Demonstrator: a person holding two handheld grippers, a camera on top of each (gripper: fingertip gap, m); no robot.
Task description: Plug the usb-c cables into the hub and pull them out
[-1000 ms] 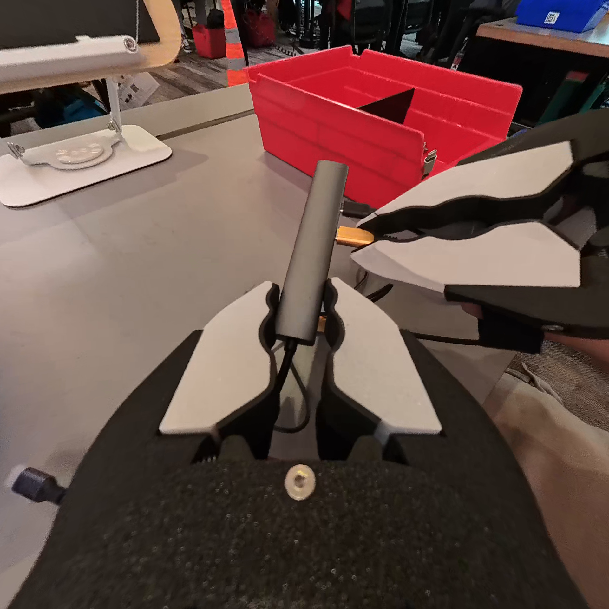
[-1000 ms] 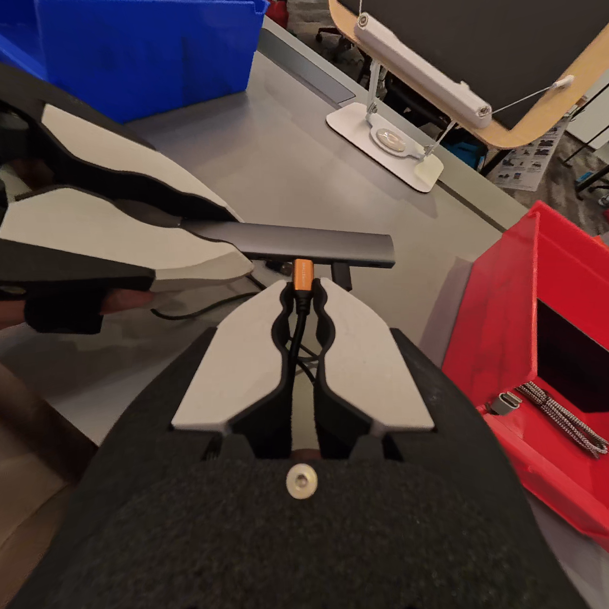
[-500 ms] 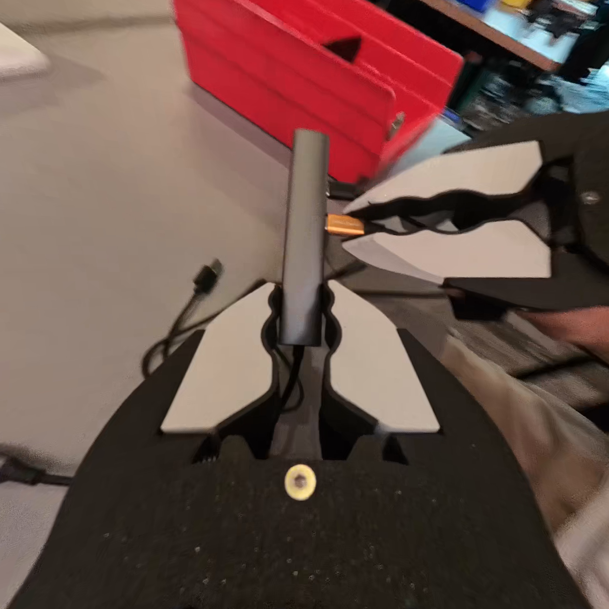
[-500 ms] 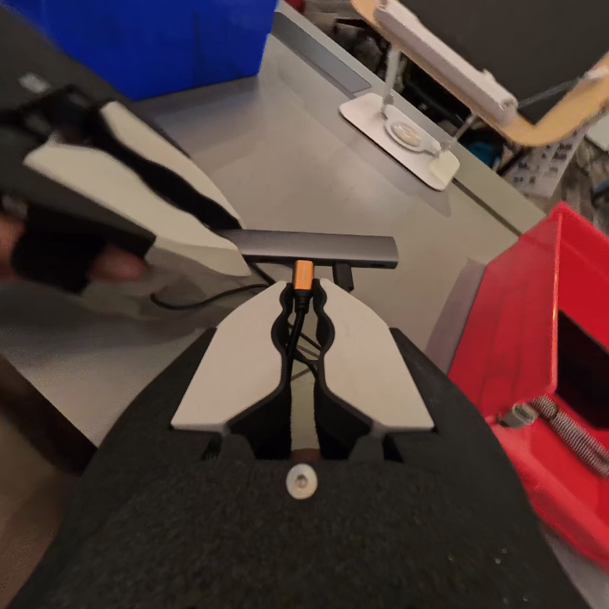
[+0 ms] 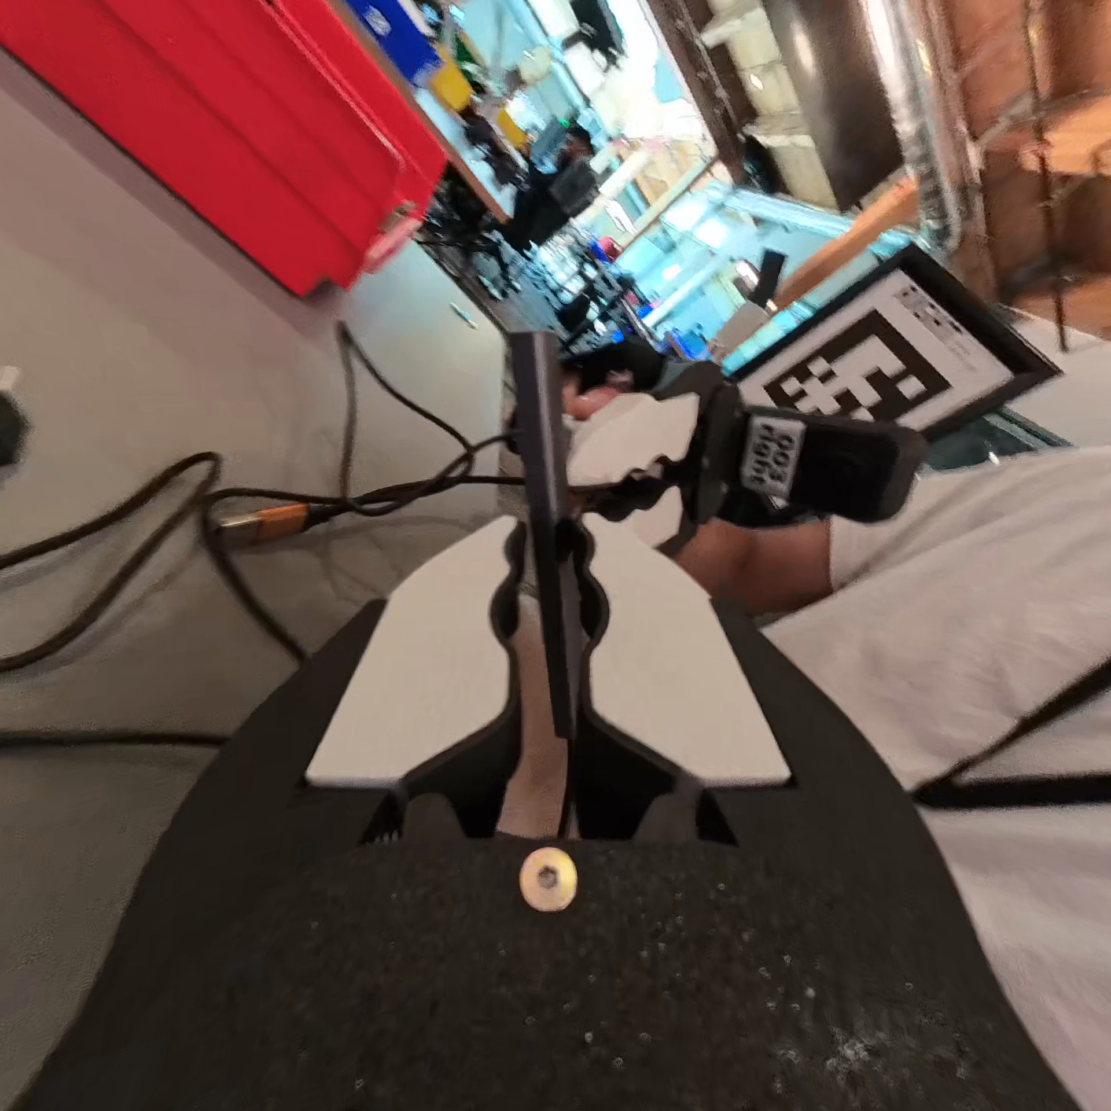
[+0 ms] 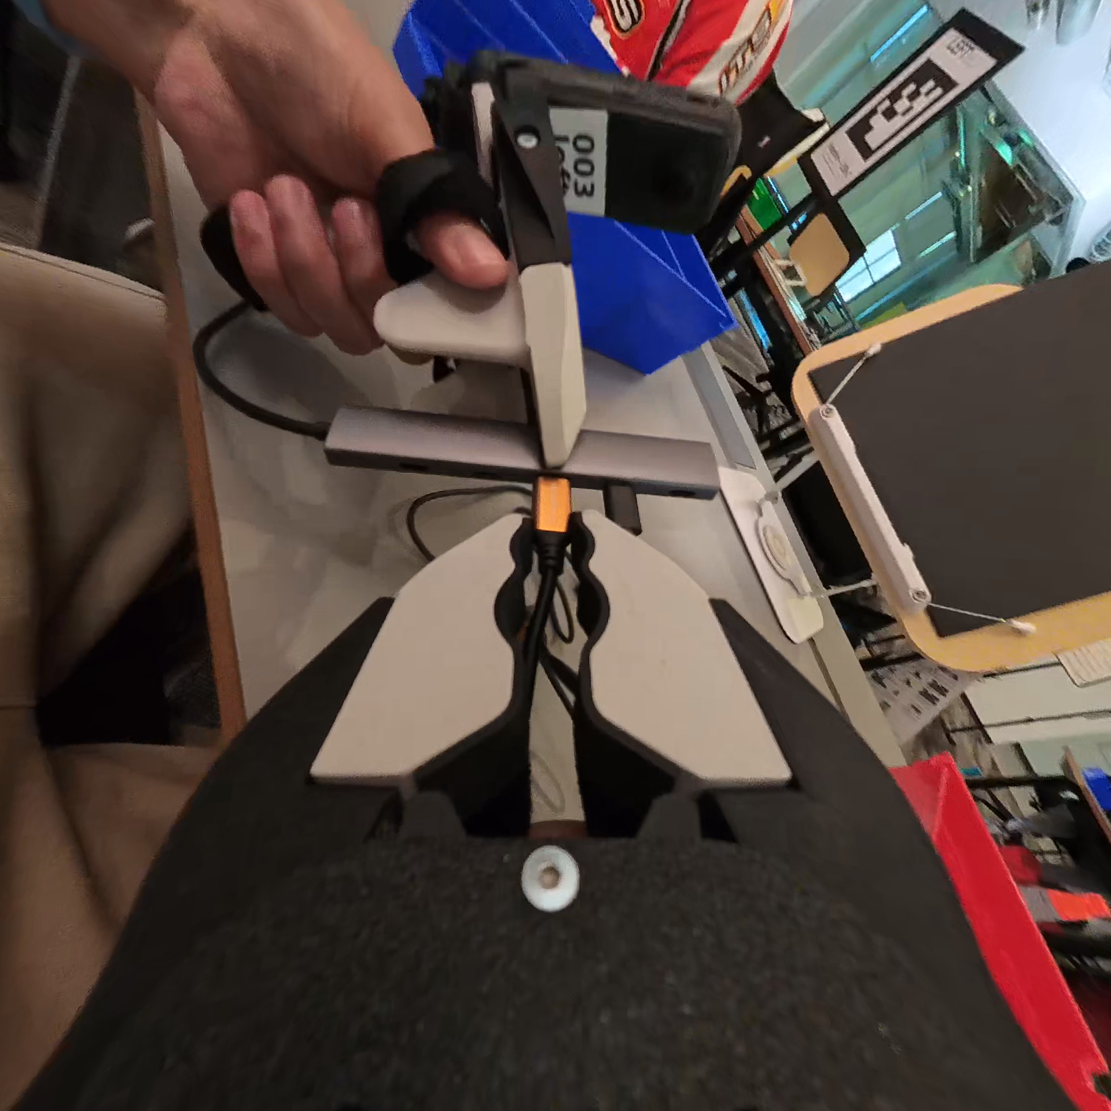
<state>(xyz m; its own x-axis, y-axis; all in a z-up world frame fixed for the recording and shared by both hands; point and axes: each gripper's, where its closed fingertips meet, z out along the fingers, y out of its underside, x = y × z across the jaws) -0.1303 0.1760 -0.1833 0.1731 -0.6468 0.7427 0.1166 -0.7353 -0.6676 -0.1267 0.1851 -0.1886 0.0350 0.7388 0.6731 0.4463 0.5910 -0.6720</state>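
Note:
My left gripper is shut on the dark grey hub, which stands edge-on between its fingers and reaches deep into the jaws. In the right wrist view the hub lies crosswise, with the left gripper clamping it from above near its middle. My right gripper is shut on an orange USB-C plug seated in the hub's near edge. A black plug sits in the port beside it. The right gripper also shows beyond the hub in the left wrist view. A second orange plug lies loose on the table.
A red bin stands at the table's far side, also low right in the right wrist view. A blue bin is behind the hub. A white lamp base sits right. Black cables trail over the table. A hand holds the left gripper. My two grippers' fingertips are within a few centimetres of each other.
Both grippers have swung and rolled together with the hub. The left gripper now holds the hub near its middle, not at its cable end. The orange plug stays in the hub.

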